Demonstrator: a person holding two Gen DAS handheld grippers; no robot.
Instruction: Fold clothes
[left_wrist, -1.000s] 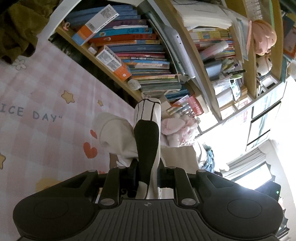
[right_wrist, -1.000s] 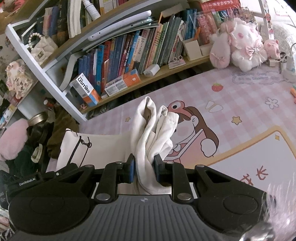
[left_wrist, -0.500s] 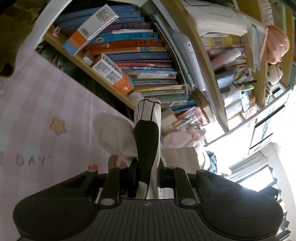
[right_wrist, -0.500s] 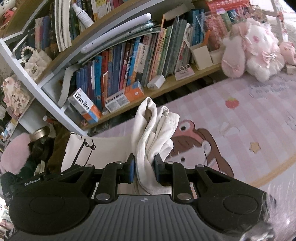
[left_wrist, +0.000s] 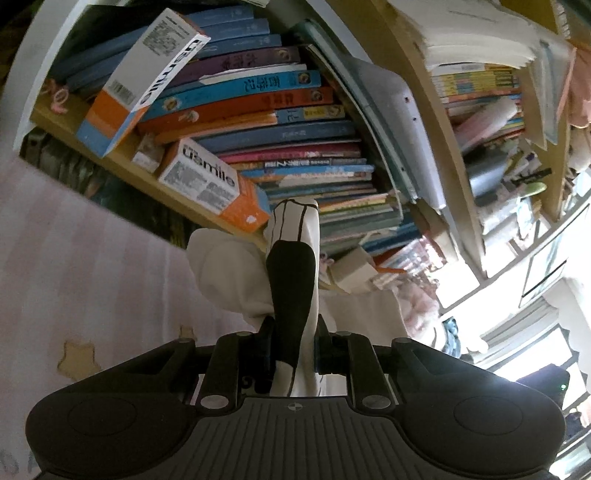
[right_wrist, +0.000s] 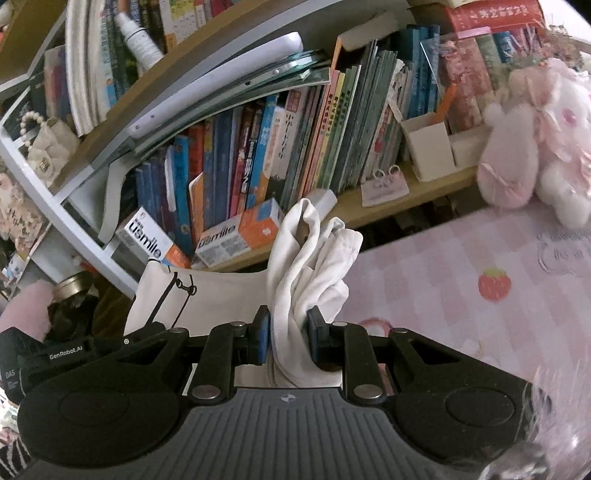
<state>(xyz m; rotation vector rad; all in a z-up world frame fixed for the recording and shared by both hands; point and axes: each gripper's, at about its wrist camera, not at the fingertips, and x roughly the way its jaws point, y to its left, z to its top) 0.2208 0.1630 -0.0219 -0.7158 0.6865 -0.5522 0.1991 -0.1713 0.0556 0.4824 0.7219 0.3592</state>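
Note:
A cream-white garment with a black print hangs between both grippers, lifted above the pink checked mat (right_wrist: 461, 266). My left gripper (left_wrist: 293, 343) is shut on a bunched fold of the garment (left_wrist: 291, 266) where the black print shows. My right gripper (right_wrist: 288, 336) is shut on another bunched white fold of the garment (right_wrist: 306, 258). In the right wrist view the cloth stretches away to the left, its black line drawing (right_wrist: 173, 295) visible, and the left gripper's body (right_wrist: 55, 354) sits at its far end. The fingertips of both grippers are covered by cloth.
A bookshelf packed with books (right_wrist: 258, 140) stands close ahead, with toothpaste boxes (right_wrist: 236, 236) on its lower ledge. A pink plush toy (right_wrist: 535, 147) sits at the right on the mat. Dark clothing (right_wrist: 74, 317) lies at the left by the shelf's white frame (right_wrist: 55, 206).
Both grippers have risen and moved closer to the bookshelf, carrying the garment with them. The mat's pictures have dropped out of view. Both grips are unchanged.

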